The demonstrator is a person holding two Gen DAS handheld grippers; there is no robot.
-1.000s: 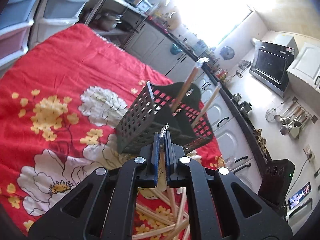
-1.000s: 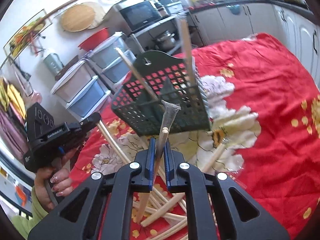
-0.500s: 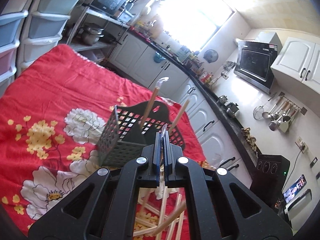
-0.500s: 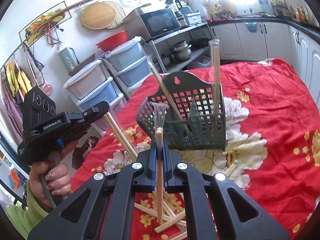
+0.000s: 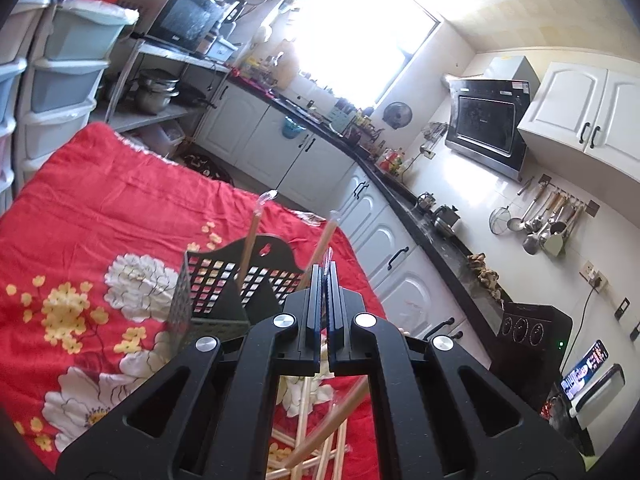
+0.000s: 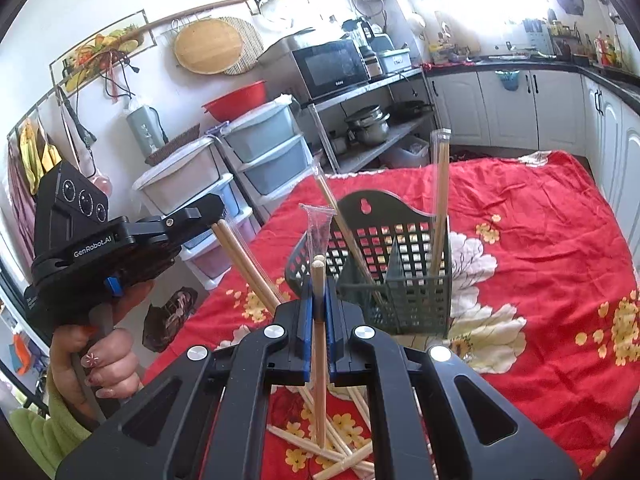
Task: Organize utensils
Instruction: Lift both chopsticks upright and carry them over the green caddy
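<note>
Above a red floral cloth (image 6: 540, 240), right gripper (image 6: 319, 300) held upright, fingers clamped on a wrapped chopstick pair (image 6: 319, 344), tip poking up btwn the pads. Left gripper (image 6: 200, 216), raised at left w/ hand (image 6: 100, 364) on its grip, pinched shut on another pair (image 6: 244, 264), angled down. Dark mesh basket (image 6: 404, 280) just beyond w/ two wrapped pairs standing inside; loose chopsticks (image 6: 340, 448) piled on cloth below.
</note>
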